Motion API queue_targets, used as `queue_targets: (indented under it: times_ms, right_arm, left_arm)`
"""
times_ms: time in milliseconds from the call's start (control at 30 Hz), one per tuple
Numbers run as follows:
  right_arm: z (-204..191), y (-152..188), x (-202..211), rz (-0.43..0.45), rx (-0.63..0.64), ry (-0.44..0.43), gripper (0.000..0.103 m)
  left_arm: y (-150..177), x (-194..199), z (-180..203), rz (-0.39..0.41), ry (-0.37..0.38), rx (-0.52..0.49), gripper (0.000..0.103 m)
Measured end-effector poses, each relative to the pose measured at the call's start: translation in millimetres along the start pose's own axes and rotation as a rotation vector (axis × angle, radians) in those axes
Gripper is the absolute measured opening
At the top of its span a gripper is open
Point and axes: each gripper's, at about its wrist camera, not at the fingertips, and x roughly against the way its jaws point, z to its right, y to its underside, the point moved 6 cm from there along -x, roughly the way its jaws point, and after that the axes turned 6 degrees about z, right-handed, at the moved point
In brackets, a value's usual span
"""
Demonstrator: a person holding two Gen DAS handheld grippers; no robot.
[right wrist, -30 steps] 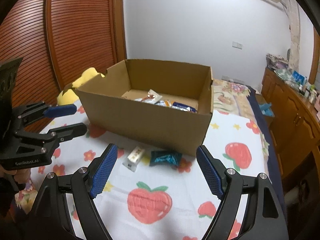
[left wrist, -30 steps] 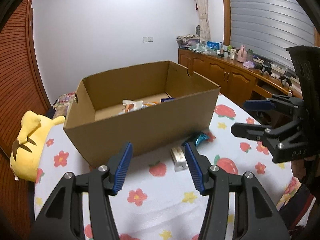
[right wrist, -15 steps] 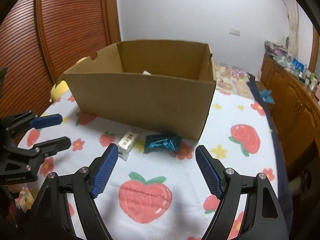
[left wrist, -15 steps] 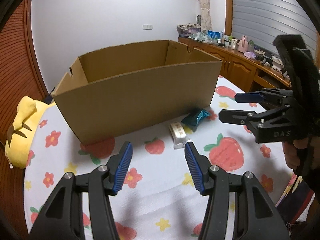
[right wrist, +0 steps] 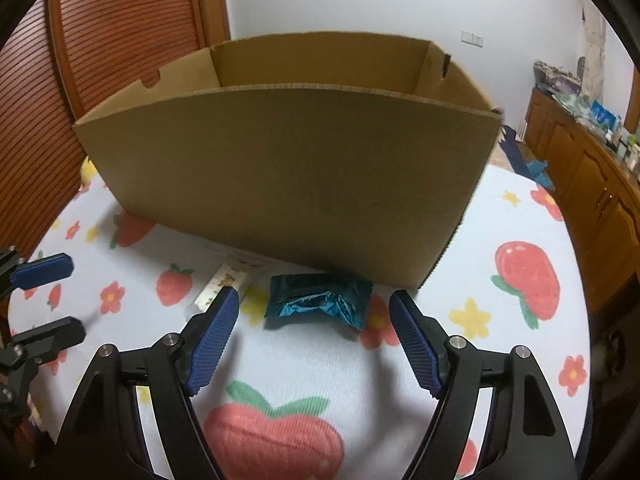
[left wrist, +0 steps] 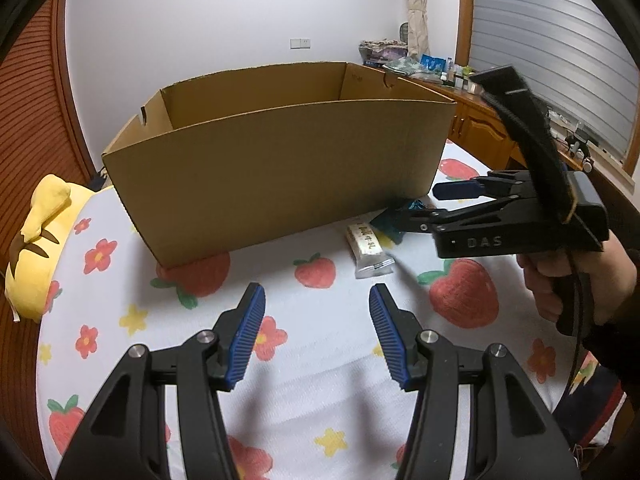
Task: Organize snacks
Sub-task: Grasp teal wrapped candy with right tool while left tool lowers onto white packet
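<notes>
Where the strawberry-print table (right wrist: 500, 360) shows, the box (right wrist: 288, 184) looms largest, walling off everything behind it; a yellow plush (left wrist: 40, 248) lies at its left. Just before it lie the teal packet (right wrist: 320, 304) and white bar (left wrist: 370, 246). The right gripper (right wrist: 314, 314), fingers wide and just narrowing, frames the packet untouched; the left gripper (left wrist: 316, 318) hovers open, empty.

Cardboard box (right wrist: 288, 176) blocks everything behind it; its near wall stands tall and its top is open. The teal foil packet (right wrist: 320, 304) lies tight against the foot of that wall, with bare tablecloth (right wrist: 304, 364) on its near side. The white snack bar (left wrist: 370, 246) lies just beside the packet, clear cloth around its near end. Right gripper (left wrist: 420, 204), jaws just been closing with nothing between them, hangs over the packet and crowds the bar's right flank. Yellow plush (left wrist: 38, 240) sits at the table's left edge, well apart.
</notes>
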Motion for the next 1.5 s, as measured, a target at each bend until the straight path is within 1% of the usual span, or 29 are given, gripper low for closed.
queue_targets:
  times_ms: [267,333,433,467,533,633,733,800,967,1100,1200,1367,1500]
  right_arm:
    - [3.9,2.8,-15.9,-0.028,0.011,0.023,0.076]
    - [4.2,4.5,-17.9,-0.033,0.016,0.027,0.074]
    - [3.3,6.2,-21.0,-0.038,0.026,0.03,0.067]
    - [2.1,7.2,-21.4,-0.037,0.028,0.024,0.061]
    - [1.5,8.6,-21.0,-0.03,0.046,0.029,0.057]
    - [0.9,9.1,-18.9,-0.027,0.061,0.029,0.046]
    - [1.1,9.2,-17.3,-0.023,0.054,0.024,0.042]
    - [2.9,9.3,-15.8,-0.018,0.046,0.025,0.037]
    - [4.8,10.3,-8.4,-0.006,0.037,0.014,0.037]
    - [4.8,13.6,7.7,0.02,0.03,0.003,0.037]
    - [-0.3,13.6,17.7,0.047,0.032,-0.005,0.037]
    - [5.5,15.5,36.7,0.085,0.023,-0.022,0.037]
    - [5.4,13.7,43.5,0.102,0.021,-0.035,0.037]
  left_arm:
    - [-0.8,-6.5,2.4,-0.008,0.007,0.011,0.055]
    - [-1.9,-9.8,2.8,-0.011,0.007,0.015,0.055]
    - [-2.2,-15.3,2.9,-0.018,0.01,0.024,0.055]
    - [-1.5,-17.0,3.1,-0.022,0.009,0.026,0.055]
    - [1.1,-19.9,3.7,-0.032,0.009,0.024,0.055]
    - [3.9,-22.3,3.8,-0.041,0.006,0.023,0.055]
    - [5.0,-23.8,3.9,-0.046,0.004,0.025,0.055]
    - [4.1,-25.2,4.4,-0.047,0.004,0.024,0.055]
    - [0.0,-32.0,5.3,-0.048,0.011,0.033,0.055]
    - [-2.4,-39.2,8.7,-0.055,0.021,0.033,0.055]
    - [-6.3,-48.1,13.0,-0.062,0.023,0.025,0.054]
    - [-13.9,-63.6,25.4,-0.076,0.03,0.0,0.054]
    - [-19.5,-73.8,32.2,-0.084,0.028,-0.022,0.053]
